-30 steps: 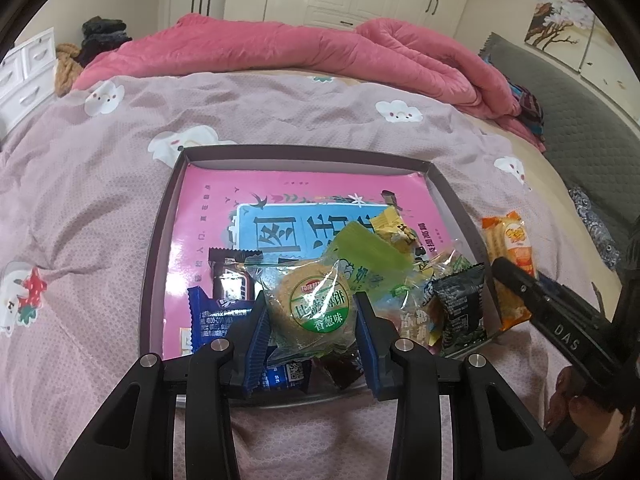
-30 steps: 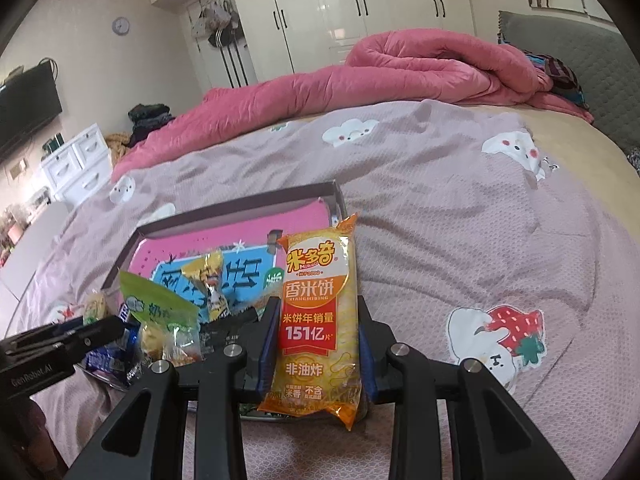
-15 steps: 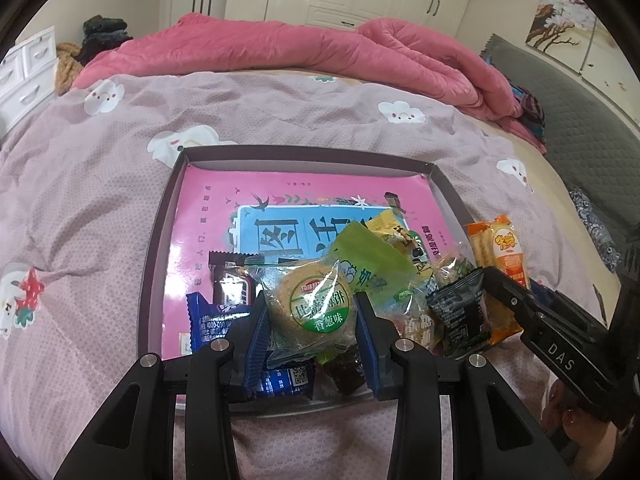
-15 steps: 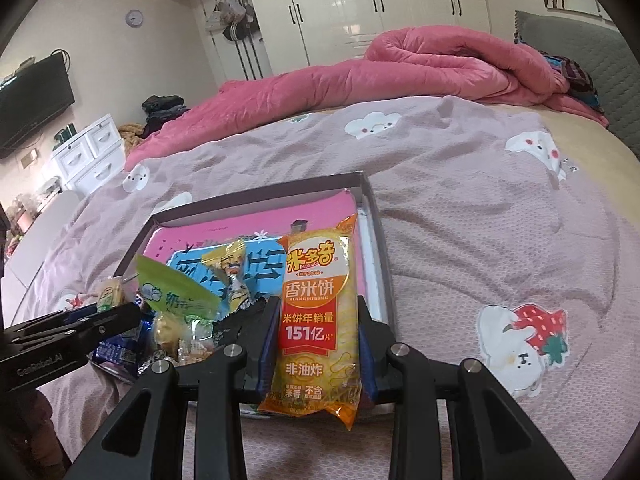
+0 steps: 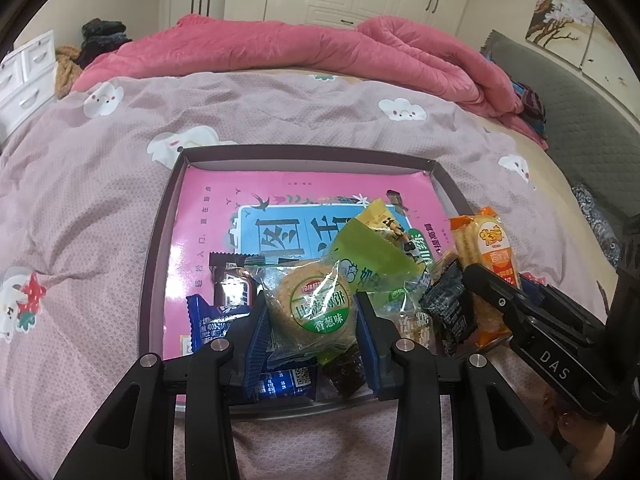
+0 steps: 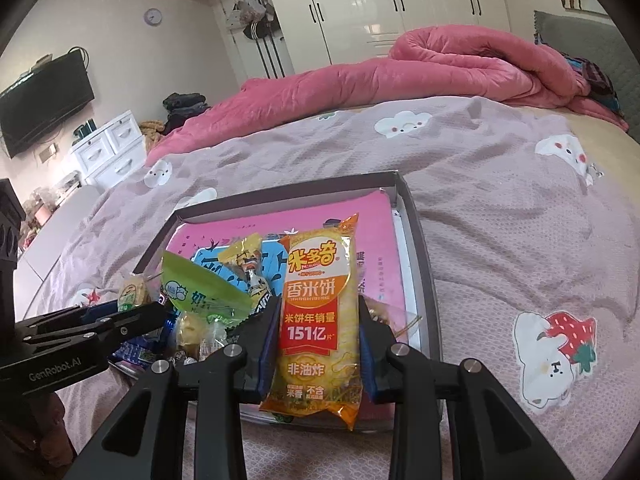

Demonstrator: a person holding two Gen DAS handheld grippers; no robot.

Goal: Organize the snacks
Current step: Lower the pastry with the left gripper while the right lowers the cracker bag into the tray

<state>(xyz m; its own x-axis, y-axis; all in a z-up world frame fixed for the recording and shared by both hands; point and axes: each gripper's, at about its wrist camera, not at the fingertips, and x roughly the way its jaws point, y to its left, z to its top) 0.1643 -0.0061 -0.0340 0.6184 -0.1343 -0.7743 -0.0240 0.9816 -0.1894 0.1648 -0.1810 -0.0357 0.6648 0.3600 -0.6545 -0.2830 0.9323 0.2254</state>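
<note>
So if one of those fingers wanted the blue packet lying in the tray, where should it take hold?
Probably by its free serrated end, coming from the tray's left: the blue packet lies flat with that end clear, while its other end is tucked under the round biscuit pack that the left gripper holds.

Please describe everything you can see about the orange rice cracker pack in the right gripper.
The rice cracker pack is a long, glossy plastic wrapper, orange and yellow with a red band and white print. Pale crackers show through it. It looks sealed and stands nearly upright, lengthwise along the fingers. The right gripper clamps its lower half with both blue pads. It hangs over the near right part of the tray.
</note>
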